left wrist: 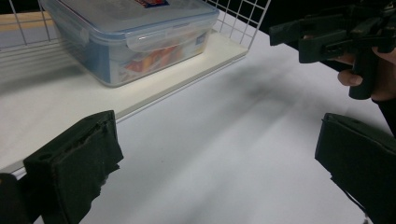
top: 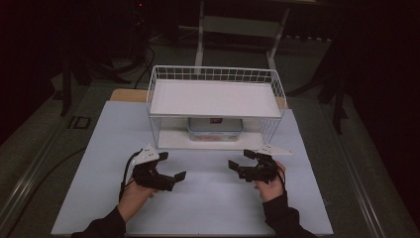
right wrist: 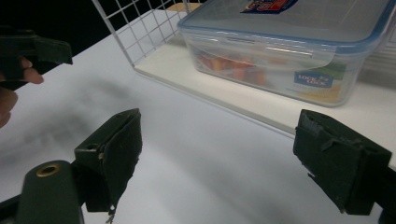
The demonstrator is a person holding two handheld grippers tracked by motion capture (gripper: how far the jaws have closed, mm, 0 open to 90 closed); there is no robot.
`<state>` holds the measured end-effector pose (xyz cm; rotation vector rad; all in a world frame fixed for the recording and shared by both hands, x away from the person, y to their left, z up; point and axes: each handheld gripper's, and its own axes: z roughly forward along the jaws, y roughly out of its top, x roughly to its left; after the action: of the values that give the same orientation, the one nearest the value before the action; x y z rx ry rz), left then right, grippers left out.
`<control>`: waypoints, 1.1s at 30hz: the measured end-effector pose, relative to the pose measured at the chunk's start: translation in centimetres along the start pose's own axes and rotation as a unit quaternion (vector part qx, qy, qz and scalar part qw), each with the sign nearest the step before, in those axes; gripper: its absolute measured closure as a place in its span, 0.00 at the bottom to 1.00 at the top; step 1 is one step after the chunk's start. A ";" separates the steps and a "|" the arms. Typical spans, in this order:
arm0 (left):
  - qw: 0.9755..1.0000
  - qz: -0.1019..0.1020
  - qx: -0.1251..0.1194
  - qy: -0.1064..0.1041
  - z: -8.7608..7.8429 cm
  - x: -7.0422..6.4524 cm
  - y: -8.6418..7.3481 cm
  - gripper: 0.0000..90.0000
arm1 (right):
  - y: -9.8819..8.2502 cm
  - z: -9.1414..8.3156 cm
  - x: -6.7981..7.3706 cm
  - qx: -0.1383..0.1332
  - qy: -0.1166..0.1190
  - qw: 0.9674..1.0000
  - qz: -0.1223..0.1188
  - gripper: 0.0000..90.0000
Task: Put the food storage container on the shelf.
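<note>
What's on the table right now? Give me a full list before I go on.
wire shelf rack: one, white, at the far middle of the table, with a flat top shelf and a bottom board.
food box: one, clear with a blue-edged lid, closed, on the rack's bottom board under the top shelf; colourful contents inside, too blurred to name.
table: one, pale grey-white top, bare in front of the rack.
desk frame: one, pale, on the floor behind the table in the dark.
left gripper: one, black, jaws open, held over the table left of centre.
right gripper: one, black, jaws open, held over the table right of centre.
hands: two, dark sleeves, coming in from the near edge.
</note>
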<state>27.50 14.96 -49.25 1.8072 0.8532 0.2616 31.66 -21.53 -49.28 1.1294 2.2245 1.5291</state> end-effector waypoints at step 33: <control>1.000 0.003 -0.031 -0.004 -5.7 0.1 -1.7 0.00 | -3.9 -9.3 -0.5 -0.016 -0.030 0.999 -0.020 0.16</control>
<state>23.67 19.50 -48.46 1.7528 0.8258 0.2806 24.94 -29.03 -48.71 1.0993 2.1636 1.4903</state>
